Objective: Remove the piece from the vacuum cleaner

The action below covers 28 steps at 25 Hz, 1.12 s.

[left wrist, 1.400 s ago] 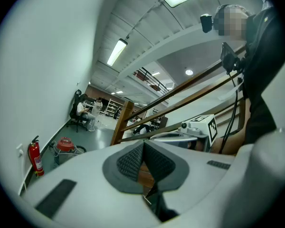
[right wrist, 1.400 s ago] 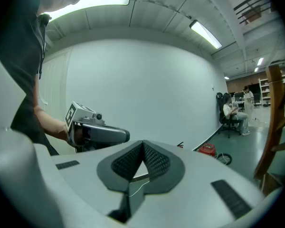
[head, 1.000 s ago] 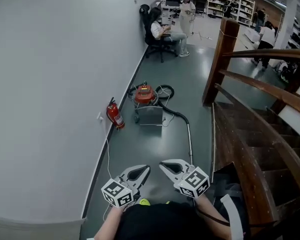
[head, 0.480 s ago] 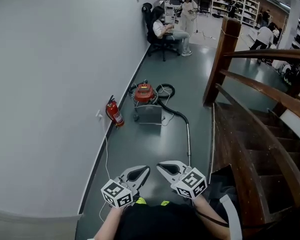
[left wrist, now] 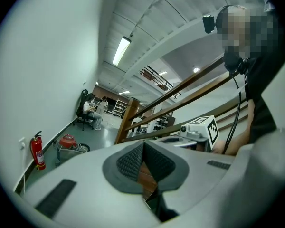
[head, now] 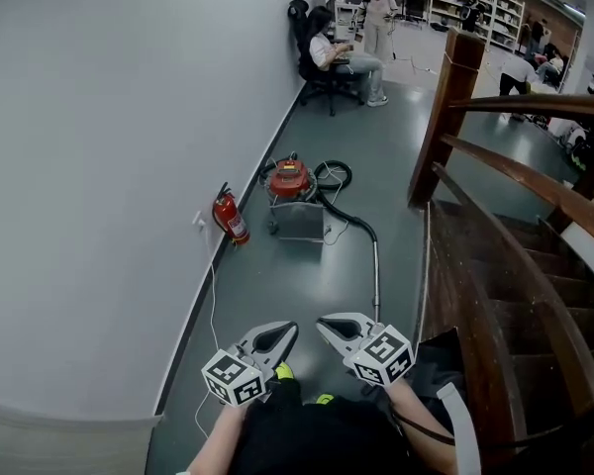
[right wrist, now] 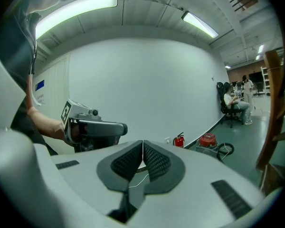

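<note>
The vacuum cleaner (head: 290, 180) has a red top on a metal body and stands on the grey floor by the white wall, several steps ahead. Its black hose runs to a metal wand (head: 376, 280) that lies on the floor and reaches back toward me. It shows small in the left gripper view (left wrist: 66, 140) and in the right gripper view (right wrist: 208, 139). My left gripper (head: 290, 329) and right gripper (head: 323, 323) are held side by side low in the head view, far short of the vacuum. Both are shut with nothing between the pads.
A red fire extinguisher (head: 230, 216) stands against the wall left of the vacuum, and a white cable (head: 213, 310) runs along the skirting. A dark wooden staircase with its railing (head: 505, 171) fills the right side. A person sits on an office chair (head: 322, 62) farther down.
The head view has shifted a little along the corridor, and the seated person looks slightly nearer. Both grippers sit a touch lower in the frame, still shut and side by side.
</note>
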Each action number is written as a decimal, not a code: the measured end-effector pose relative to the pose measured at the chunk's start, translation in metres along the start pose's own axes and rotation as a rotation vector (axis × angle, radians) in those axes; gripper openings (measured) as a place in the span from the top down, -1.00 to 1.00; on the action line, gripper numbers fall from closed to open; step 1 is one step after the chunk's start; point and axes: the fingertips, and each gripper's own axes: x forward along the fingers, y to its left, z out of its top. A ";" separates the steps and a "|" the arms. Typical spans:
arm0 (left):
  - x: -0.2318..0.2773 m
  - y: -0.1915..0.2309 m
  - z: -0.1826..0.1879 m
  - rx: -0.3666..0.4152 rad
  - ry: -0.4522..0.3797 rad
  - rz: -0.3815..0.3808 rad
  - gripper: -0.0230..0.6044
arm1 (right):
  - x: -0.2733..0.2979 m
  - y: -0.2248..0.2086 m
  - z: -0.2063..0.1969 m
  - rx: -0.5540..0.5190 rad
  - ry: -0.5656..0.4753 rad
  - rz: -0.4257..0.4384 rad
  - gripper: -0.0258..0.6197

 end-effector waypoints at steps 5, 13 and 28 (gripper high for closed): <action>0.002 0.010 0.000 -0.006 -0.002 0.005 0.90 | 0.015 -0.002 -0.003 0.009 0.027 0.017 0.87; 0.014 0.041 -0.006 -0.027 0.040 -0.059 0.90 | 0.052 -0.011 -0.011 0.043 0.079 0.030 0.87; 0.054 0.160 0.031 -0.070 0.087 -0.137 0.90 | 0.142 -0.073 0.027 0.084 0.146 -0.037 0.87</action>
